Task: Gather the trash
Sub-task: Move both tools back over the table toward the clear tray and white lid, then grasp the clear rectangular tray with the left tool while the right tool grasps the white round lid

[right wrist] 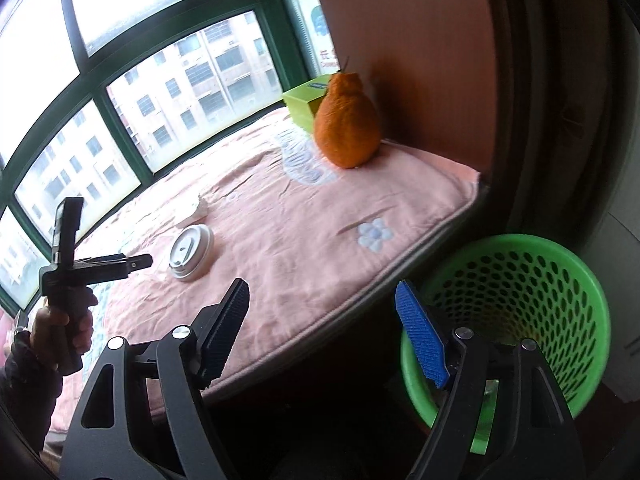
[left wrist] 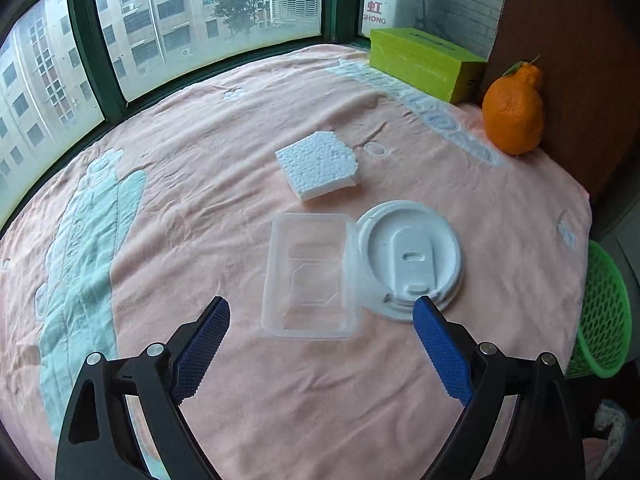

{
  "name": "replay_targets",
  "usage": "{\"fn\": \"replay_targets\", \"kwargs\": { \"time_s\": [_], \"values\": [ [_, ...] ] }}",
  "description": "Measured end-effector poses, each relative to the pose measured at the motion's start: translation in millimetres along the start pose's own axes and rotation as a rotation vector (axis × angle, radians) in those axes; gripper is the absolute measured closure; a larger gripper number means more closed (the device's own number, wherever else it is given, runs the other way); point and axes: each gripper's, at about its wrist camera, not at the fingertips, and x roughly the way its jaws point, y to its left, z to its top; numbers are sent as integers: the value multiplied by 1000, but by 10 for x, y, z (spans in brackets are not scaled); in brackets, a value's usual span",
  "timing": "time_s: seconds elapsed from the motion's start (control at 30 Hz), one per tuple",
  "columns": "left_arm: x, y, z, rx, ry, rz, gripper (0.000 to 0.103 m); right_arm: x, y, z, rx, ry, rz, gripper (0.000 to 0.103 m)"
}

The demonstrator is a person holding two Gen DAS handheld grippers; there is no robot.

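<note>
A clear plastic box [left wrist: 308,276], a white cup lid [left wrist: 410,258] and a white foam piece [left wrist: 318,164] lie on the pink blanket [left wrist: 200,168]. My left gripper [left wrist: 320,312] is open and empty, just short of the clear box. My right gripper [right wrist: 322,304] is open and empty, held off the blanket's edge beside the green mesh bin [right wrist: 516,320]. The lid [right wrist: 191,253] and part of the foam [right wrist: 196,210] also show in the right wrist view. The left gripper [right wrist: 138,264] shows there, held by a hand.
An orange citrus fruit [left wrist: 514,112] and a green box [left wrist: 424,62] sit at the far right by a brown panel. The green bin [left wrist: 602,312] stands off the blanket's right edge. Windows with dark green frames [left wrist: 84,40] border the far side.
</note>
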Motion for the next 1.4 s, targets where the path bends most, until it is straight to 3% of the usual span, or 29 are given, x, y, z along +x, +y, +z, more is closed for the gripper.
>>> {"fn": "replay_targets", "kwargs": {
  "time_s": [0.4, 0.67, 1.0, 1.17, 1.4],
  "values": [
    [299, 122, 23, 30, 35, -9, 14, 330, 440, 119, -79, 44, 41, 27],
    [354, 192, 41, 19, 38, -46, 45, 547, 661, 174, -132, 76, 61, 27],
    [62, 470, 16, -33, -20, -49, 46, 952, 1177, 230, -243, 131, 121, 27],
    [-139, 676, -9, -81, -55, -50, 46, 1253, 1515, 235, -304, 160, 150, 21],
    [-304, 892, -81, -119, -86, -47, 46, 1698, 1866, 227, -363, 201, 130, 17]
  ]
}}
